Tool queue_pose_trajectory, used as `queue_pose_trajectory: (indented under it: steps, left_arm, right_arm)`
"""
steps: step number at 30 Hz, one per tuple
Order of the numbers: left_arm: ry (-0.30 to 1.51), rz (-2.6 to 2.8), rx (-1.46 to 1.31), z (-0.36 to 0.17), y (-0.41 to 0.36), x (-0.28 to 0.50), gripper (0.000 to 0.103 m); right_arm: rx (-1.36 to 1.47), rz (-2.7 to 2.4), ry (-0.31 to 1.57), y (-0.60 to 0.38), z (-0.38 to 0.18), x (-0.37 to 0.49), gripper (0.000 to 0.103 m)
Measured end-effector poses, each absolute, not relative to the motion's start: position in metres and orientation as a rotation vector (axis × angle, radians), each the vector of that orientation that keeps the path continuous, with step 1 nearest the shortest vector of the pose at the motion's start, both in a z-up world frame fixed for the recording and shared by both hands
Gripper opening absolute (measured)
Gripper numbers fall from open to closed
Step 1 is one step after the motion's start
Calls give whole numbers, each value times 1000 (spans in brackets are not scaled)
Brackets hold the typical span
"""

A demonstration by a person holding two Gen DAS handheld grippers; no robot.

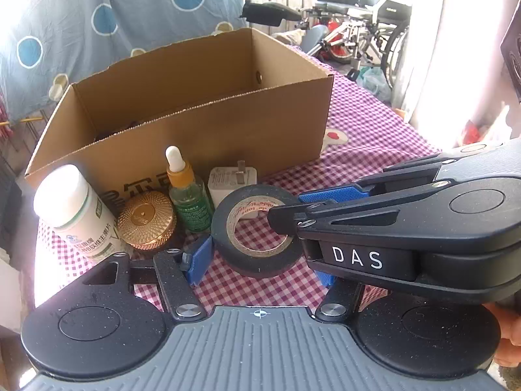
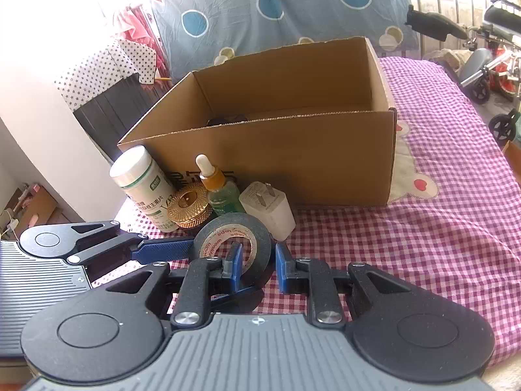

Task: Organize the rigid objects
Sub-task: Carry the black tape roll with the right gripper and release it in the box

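The cardboard box (image 2: 276, 150) stands open on the checked bench cloth (image 2: 439, 228) as the place to collect things. The small items wait in a row just in front of it. The tape roll (image 2: 234, 241) is nearest. The right gripper (image 2: 259, 265) is clenched through its wall. The left gripper (image 1: 260, 260) stands around the roll, whether pressing I cannot tell.

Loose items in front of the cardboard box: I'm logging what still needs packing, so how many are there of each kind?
Bottles: 2, white pill bottle, green dropper bottle
Gold lid: 1
White charger plug: 1
Black tape roll: 1, with the right tool shut on its wall
Total: 5
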State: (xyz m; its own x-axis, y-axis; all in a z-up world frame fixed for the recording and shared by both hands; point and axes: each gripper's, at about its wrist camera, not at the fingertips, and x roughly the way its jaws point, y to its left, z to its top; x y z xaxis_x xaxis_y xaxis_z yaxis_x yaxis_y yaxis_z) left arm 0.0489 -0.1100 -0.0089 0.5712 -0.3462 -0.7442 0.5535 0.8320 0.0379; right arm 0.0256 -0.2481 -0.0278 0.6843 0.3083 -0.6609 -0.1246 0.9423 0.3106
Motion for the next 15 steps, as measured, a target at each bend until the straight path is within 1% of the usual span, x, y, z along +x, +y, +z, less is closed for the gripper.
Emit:
queue_pose_trajectory:
  steps: [7,15]
  left_arm:
    - [649,-494,286,43,-107,39,63]
    - [563,-446,280,87,-110,66,63]
  right_arm:
    - [205,264,621,-247,28,18,24]
    - [174,306,525,-249,76,47,24]
